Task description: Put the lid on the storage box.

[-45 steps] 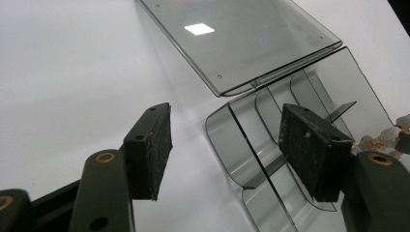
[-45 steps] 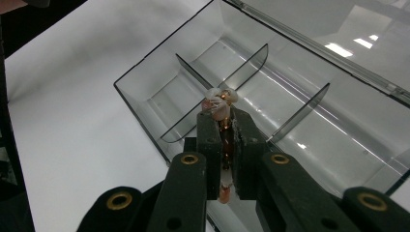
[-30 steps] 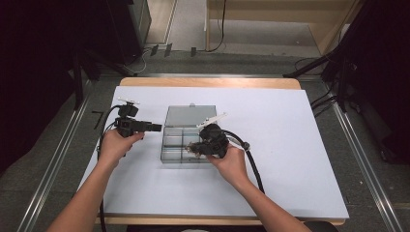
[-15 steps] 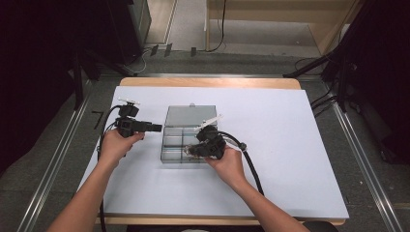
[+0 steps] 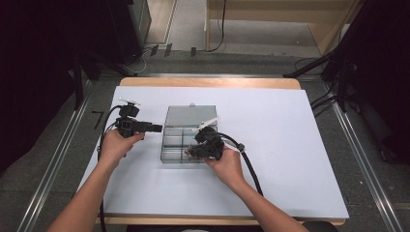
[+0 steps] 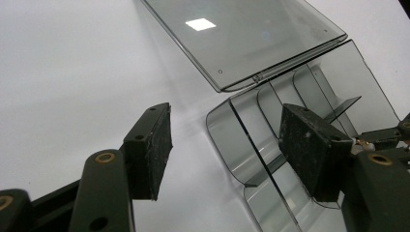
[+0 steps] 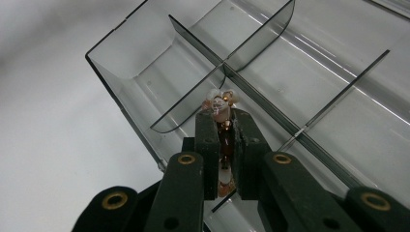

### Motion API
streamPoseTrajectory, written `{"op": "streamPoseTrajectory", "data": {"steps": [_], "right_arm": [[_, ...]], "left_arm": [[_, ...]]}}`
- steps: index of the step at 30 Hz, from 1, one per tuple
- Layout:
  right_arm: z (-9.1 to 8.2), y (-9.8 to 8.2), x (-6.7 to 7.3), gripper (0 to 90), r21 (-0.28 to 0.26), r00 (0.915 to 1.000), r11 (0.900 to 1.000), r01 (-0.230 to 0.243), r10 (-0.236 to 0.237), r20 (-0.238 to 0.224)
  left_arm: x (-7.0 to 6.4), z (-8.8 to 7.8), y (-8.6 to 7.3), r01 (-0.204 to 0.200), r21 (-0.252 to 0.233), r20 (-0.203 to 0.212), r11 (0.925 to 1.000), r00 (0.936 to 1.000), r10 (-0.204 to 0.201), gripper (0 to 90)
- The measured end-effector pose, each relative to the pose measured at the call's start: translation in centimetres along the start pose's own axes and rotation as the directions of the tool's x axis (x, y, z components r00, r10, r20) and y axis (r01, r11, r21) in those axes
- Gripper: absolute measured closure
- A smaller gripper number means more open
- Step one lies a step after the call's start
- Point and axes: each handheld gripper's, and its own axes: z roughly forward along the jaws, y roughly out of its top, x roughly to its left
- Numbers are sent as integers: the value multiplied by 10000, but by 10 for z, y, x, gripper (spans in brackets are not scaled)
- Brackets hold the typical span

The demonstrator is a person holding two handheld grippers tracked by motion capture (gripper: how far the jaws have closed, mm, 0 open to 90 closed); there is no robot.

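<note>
Holding a small beaded trinket (image 7: pixel 221 113) of white and copper-brown beads, the right gripper (image 7: pixel 223 121) sits low and centre in the right gripper view, its jaws drawn narrow with the pads pressed on the piece from both sides. The beads poke out just past the fingertips and run down the slit between the pads, so the trinket lies squarely in the grip, not beside it. It hangs over the smoky clear organiser box (image 7: pixel 145 72), above a near-edge compartment where two dividers meet; whether it touches the floor of that cell I cannot tell.

Judging from this, the pick is done and the placing is what remains: the piece looks ready to go into a cell, the jaws have yet to let go, and the open lid (image 6: pixel 246 34), lying back flat in the upper part of the left gripper view, is not yet shut. Every compartment I can see looks bare.

In the high view the box (image 5: pixel 186 137) lies mid-frame on the white table (image 5: pixel 300 145), the right gripper (image 5: pixel 193 151) at its lower right corner. The left gripper (image 5: pixel 158 128) hovers just left of the box, jaws spread wide with nothing between the pads; in its own view the box's curved corner sits between them, untouched.
</note>
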Motion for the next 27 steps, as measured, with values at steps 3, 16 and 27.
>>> {"op": "streamPoseTrajectory", "data": {"steps": [3, 16, 27], "right_arm": [[1, -1, 0, 839, 0, 10000, 10000, 35, -35, -21], [3, -1, 1, 827, 146, 10000, 9999, 19, -20, 28], [2, 0, -1, 781, 104, 10000, 9999, -56, 57, -52]], "left_arm": [[0, 1, 0, -15, 7, 6, 10000, 10000, 15, 373], [0, 2, 0, -19, 70, -24, 10000, 10000, 19, 373], [-1, 2, 0, -12, 70, -8, 10000, 10000, 12, 374]]}}
